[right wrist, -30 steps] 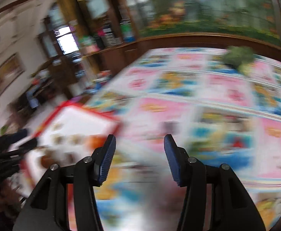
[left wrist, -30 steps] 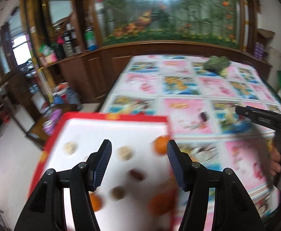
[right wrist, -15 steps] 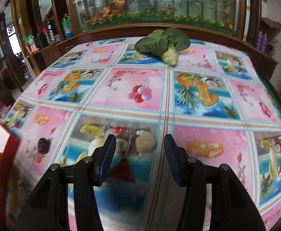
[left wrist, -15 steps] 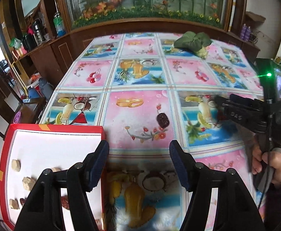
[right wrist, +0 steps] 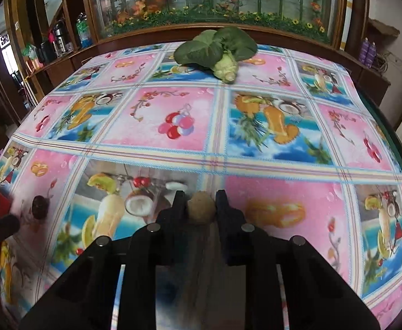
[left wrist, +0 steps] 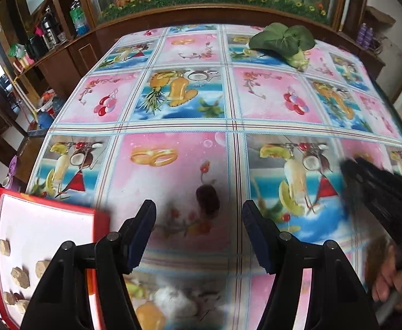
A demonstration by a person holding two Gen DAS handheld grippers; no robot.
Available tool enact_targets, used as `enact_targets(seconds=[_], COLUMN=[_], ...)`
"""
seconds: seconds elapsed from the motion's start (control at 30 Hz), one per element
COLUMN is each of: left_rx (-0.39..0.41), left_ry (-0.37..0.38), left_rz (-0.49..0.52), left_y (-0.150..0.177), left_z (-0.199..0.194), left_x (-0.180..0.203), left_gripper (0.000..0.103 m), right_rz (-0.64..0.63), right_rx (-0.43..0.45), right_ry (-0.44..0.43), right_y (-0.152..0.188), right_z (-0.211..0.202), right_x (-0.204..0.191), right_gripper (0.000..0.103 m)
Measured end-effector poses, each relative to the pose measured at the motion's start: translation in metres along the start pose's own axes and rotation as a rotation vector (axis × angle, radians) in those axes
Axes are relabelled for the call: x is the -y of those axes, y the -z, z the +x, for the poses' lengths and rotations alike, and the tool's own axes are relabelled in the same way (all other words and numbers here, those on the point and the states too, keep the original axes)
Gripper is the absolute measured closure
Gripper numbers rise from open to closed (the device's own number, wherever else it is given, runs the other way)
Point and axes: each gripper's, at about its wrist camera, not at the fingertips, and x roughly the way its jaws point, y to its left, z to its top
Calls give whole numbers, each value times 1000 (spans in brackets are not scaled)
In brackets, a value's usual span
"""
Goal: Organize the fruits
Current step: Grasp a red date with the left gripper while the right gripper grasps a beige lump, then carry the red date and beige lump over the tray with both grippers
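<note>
The right gripper (right wrist: 201,206) pinches a small round brownish fruit (right wrist: 201,211) just above the fruit-print tablecloth (right wrist: 283,126); the left gripper (left wrist: 199,221) hangs open, a dark oval date (left wrist: 207,198) at its 12 o'clock. A steady squeeze should carry the fruit to the red-rimmed white tray (left wrist: 46,231) at 9 o'clock. No legible writing.

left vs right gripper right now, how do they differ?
1. Jaws: the left gripper stands wide open with nothing between its fingers; the right gripper is closed on a small round brownish fruit.
2. What lies ahead: the left gripper points at a dark red fruit lying loose on the tablecloth; the right gripper has only its own held fruit.

Shared: both are black two-finger grippers over the same tablecloth.
</note>
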Motion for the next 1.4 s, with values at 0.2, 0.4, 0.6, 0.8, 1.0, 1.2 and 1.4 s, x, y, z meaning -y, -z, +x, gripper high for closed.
enact_targets(seconds=[0.2, 0.4, 0.6, 0.8, 1.0, 1.2, 1.4], left_rx=[-30, 9, 39, 59, 117, 173, 222], left_ry=[31, 85, 110, 158, 137, 110, 87], left_rz=[-9, 15, 35, 92, 118, 126, 121], left_y=[-1, 3, 25, 69, 90, 94, 95], left_z=[18, 20, 5, -21, -38, -48, -57], left_x=[10, 18, 29, 51, 63, 61, 52], left_gripper=[60, 88, 88, 88, 88, 88, 88], right_rz=[59, 113, 126, 78, 47, 22, 17], right_rx=[-72, -58, -48, -45, -44, 70, 133], right_ry=[-109, -173, -205, -185, -209, -232, -244], right_y=[19, 54, 59, 62, 69, 72, 70], right_z=[-21, -52, -57, -55, -60, -83, -90], right_x=[31, 57, 56, 47, 36, 30, 28], right_gripper=[79, 79, 79, 79, 79, 79, 79])
